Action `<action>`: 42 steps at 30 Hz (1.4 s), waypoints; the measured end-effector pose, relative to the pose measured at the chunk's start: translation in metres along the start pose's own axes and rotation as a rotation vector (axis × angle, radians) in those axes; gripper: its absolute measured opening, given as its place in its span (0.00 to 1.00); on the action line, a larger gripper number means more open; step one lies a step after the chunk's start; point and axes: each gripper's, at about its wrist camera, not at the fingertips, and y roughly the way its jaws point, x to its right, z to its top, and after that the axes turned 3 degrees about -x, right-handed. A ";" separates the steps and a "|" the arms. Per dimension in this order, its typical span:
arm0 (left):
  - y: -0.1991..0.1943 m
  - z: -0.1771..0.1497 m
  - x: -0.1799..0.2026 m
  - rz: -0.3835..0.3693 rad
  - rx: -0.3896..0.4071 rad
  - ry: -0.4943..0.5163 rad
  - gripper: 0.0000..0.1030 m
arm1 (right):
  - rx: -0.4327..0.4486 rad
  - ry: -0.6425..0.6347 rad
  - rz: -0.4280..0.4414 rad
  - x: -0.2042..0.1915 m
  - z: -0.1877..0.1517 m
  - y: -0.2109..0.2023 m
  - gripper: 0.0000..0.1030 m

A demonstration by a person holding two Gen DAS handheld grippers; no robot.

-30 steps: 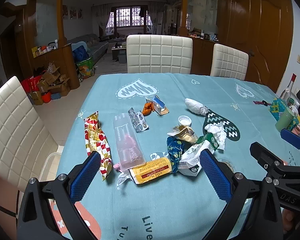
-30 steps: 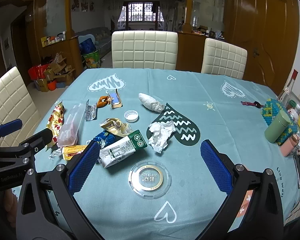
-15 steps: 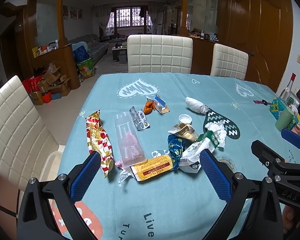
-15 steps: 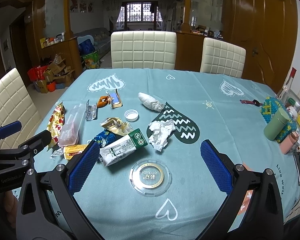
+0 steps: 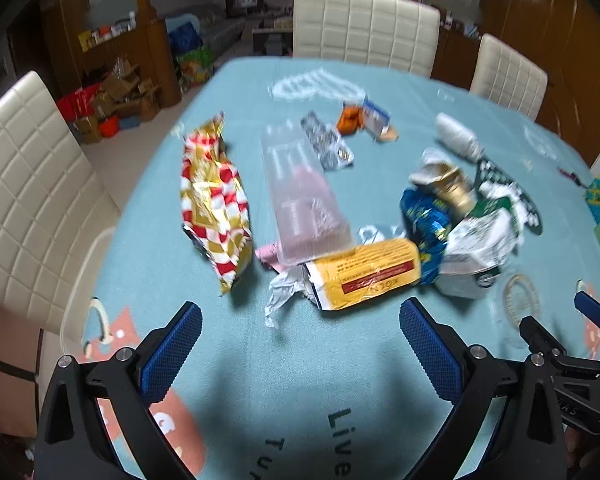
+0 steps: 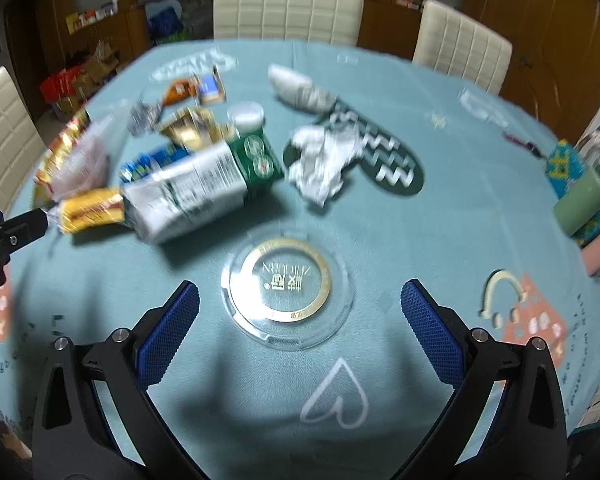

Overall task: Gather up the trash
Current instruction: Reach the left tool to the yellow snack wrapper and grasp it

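Trash lies scattered on the teal tablecloth (image 5: 260,360). In the left wrist view I see a red-and-gold wrapper (image 5: 216,208), a clear plastic sleeve (image 5: 304,196), a yellow packet (image 5: 364,272), a blue wrapper (image 5: 424,216) and a crushed milk carton (image 5: 476,244). My left gripper (image 5: 300,340) is open and empty, just short of the yellow packet. In the right wrist view the milk carton (image 6: 204,188), a crumpled tissue (image 6: 324,160) and a clear round lid (image 6: 288,284) lie ahead. My right gripper (image 6: 300,316) is open and empty, low over the lid.
Cream chairs (image 5: 364,24) stand at the far side and the left (image 5: 24,184). A green cup (image 6: 580,200) and a beaded bag (image 6: 564,164) sit at the table's right edge. The right gripper shows in the left wrist view (image 5: 580,340).
Both grippers have moved forward and down toward the table, so the trash looks larger and nearer. Both stay open and empty. No trash has moved.
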 end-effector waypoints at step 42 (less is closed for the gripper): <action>0.039 0.024 0.026 -0.222 -0.079 0.042 0.38 | -0.018 0.024 0.164 0.003 0.005 0.027 0.85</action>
